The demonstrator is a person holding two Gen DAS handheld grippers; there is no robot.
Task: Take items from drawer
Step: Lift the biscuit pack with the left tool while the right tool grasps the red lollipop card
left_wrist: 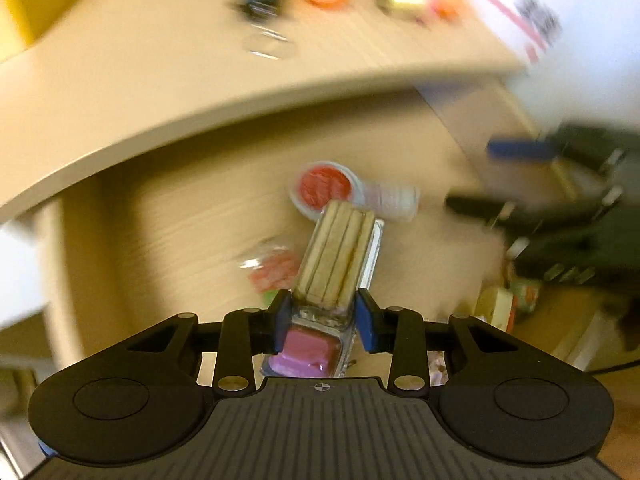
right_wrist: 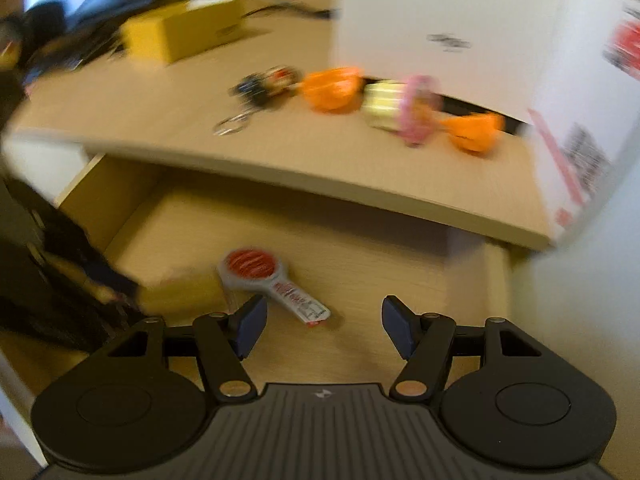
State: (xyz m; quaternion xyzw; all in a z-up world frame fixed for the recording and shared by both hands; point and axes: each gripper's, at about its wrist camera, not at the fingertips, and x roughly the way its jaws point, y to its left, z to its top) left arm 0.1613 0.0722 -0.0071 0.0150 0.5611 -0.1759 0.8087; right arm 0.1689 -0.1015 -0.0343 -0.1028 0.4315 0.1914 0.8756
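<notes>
The left gripper (left_wrist: 323,320) has a snack pack (left_wrist: 336,264) between its blue pads (left_wrist: 366,322) — a clear tray with pale biscuit sticks in the far half and a pink dip cup nearest the camera. The pads sit against the tray's two sides near its middle, so the pack looks gripped, and it sticks out forward and slightly tilted above the open drawer (left_wrist: 192,216).

Beyond the pack's far end, on the drawer floor, lies a paddle-shaped packet (left_wrist: 332,190) with a round red end. A blurred red-and-clear wrapper (left_wrist: 272,266) lies just left of the pack.

The right gripper (right_wrist: 324,326) hangs over the same drawer with its jaws well apart and nothing between them. The paddle packet lies just ahead of its left finger (right_wrist: 250,322), handle pointing toward the gap, not touching. At the far left of that view the other gripper shows as a dark blur.

On the desk (right_wrist: 160,120) above the drawer sit keys (right_wrist: 256,88), orange things (right_wrist: 332,88) and a yellow box (right_wrist: 188,32) — all smeared by motion.
</notes>
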